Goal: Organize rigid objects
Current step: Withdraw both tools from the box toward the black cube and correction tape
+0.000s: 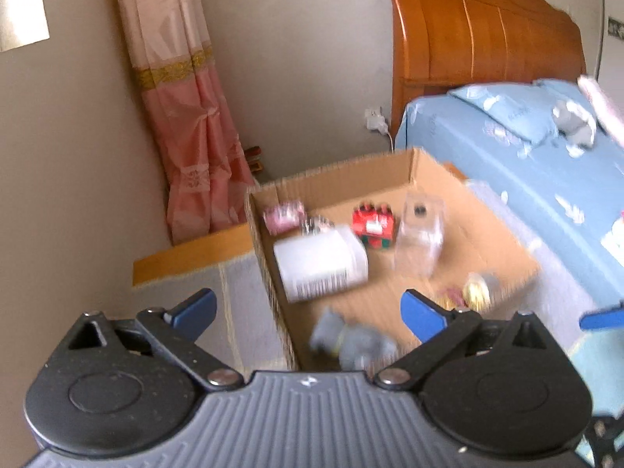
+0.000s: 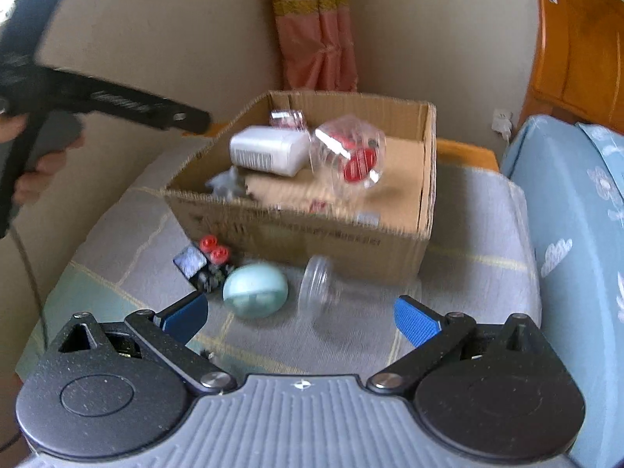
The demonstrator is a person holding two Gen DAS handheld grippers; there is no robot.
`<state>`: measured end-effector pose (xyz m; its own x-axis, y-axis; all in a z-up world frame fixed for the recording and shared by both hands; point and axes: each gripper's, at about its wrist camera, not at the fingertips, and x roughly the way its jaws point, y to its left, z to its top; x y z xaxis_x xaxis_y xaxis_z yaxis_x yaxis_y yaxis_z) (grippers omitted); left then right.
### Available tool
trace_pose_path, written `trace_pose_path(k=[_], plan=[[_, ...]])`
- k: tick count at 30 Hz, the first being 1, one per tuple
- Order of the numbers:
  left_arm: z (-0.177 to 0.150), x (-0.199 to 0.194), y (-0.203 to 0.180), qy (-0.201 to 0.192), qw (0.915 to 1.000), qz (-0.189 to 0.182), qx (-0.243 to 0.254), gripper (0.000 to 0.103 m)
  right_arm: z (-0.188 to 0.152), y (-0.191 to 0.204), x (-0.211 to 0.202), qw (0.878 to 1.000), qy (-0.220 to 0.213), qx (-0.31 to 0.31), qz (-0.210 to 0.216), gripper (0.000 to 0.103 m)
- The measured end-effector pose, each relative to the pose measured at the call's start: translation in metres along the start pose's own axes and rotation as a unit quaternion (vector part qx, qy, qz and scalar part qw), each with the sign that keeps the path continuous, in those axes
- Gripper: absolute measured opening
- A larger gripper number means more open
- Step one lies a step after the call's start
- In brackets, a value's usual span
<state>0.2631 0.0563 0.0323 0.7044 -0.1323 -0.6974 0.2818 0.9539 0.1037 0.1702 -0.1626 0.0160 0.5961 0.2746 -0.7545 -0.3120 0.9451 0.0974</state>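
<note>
My left gripper is wide open w/ nothing between the pads, over the box. Right gripper is open too, empty, above the green egg and clear jar on the mat, just beside the box. White bottle lies inside the box.

Pink curtain, wooden headboard, blue bedsheet, wall charger.
</note>
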Motion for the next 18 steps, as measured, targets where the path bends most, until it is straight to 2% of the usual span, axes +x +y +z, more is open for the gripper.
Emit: trace_pose_path(k=[4, 6, 10, 15, 18], plan=[[-0.028, -0.012, -0.008, 0.001, 0.9998, 0.02, 0.009, 0.1, -0.018, 0.001, 0.017, 0.999, 0.008, 0.023, -0.039, 0.103], [-0.042, -0.019, -0.01, 0.003, 0.9999, 0.013, 0.005, 0.1, -0.026, 0.0, 0.027, 0.998, 0.019, 0.035, -0.047, 0.103], [-0.069, -0.03, -0.008, 0.009, 0.9999, 0.001, -0.006, 0.1, -0.036, 0.005, 0.038, 0.997, 0.04, 0.051, -0.037, 0.103], [-0.094, -0.04, -0.003, 0.009, 0.9992, -0.011, -0.037, 0.1, -0.043, 0.018, 0.031, 0.997, 0.037, 0.062, -0.022, 0.103], [-0.103, -0.043, -0.004, 0.01, 0.9992, -0.004, -0.038, 0.1, -0.044, 0.034, 0.03, 0.997, 0.037, 0.063, -0.011, 0.103]])
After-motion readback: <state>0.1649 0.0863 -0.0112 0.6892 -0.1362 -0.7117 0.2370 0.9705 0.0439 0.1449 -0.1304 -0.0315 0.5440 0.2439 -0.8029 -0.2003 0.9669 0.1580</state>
